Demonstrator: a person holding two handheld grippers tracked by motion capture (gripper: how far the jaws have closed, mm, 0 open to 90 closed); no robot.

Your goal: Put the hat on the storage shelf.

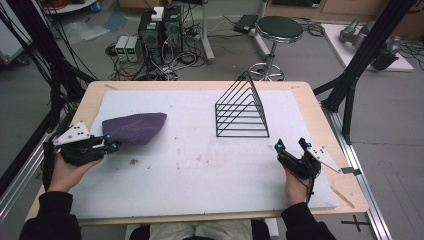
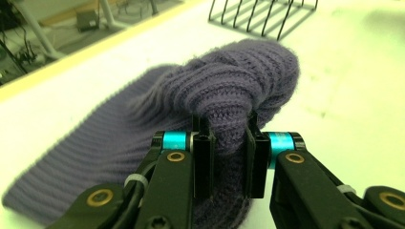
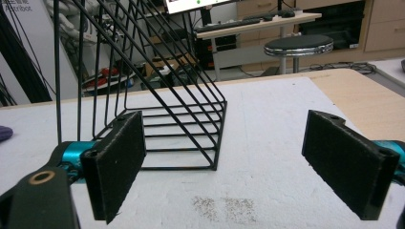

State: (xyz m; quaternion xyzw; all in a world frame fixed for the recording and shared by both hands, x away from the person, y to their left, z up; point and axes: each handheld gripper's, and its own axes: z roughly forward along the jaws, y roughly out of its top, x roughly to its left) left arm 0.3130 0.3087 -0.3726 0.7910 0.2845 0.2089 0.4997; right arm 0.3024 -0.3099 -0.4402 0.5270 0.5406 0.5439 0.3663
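Hat: a purple knit hat (image 1: pixel 134 128) lying on the left part of the white mat (image 1: pixel 200 165), crown end pointing toward the middle of the table. In the left gripper view (image 2: pixel 229 90) you can see one end bunched up and lifted a bit, the rest sagging back down to the mat, ribbed knit pretty clear.

Left gripper: the left gripper (image 1: pixel 111 145) sits at the near left edge of the hat, lying roughly level and pointing toward the right of the table. Its jaws are clamped down on a fold of the hat, and in its own view (image 2: pixel 229 143) the knit is pinched tight between the two black pads.

Left hand: the left hand (image 1: pixel 70 170) comes in from the bottom left, dark sleeve, wrapped round the gripper body near the mat's left edge.

Right gripper: the right gripper (image 1: pixel 291 144) is over on the right side of the mat, jaws spread wide with nothing between them. From its own view (image 3: pixel 224 167) the two pads stand far apart, bare mat in the gap.

Rack: a black wire rack (image 1: pixel 242 110) stands upright on the mat right of centre, well apart from the hat, just beyond the right gripper. Its slanted wires are close in front in the right gripper view (image 3: pixel 157 95).

Table: light wood table (image 1: pixel 320 110) under the mat, a few dirty specks on the mat near the middle.

Background: a black stool (image 1: pixel 279 29) and some computer boxes (image 1: pixel 160 30) on the floor behind the table.
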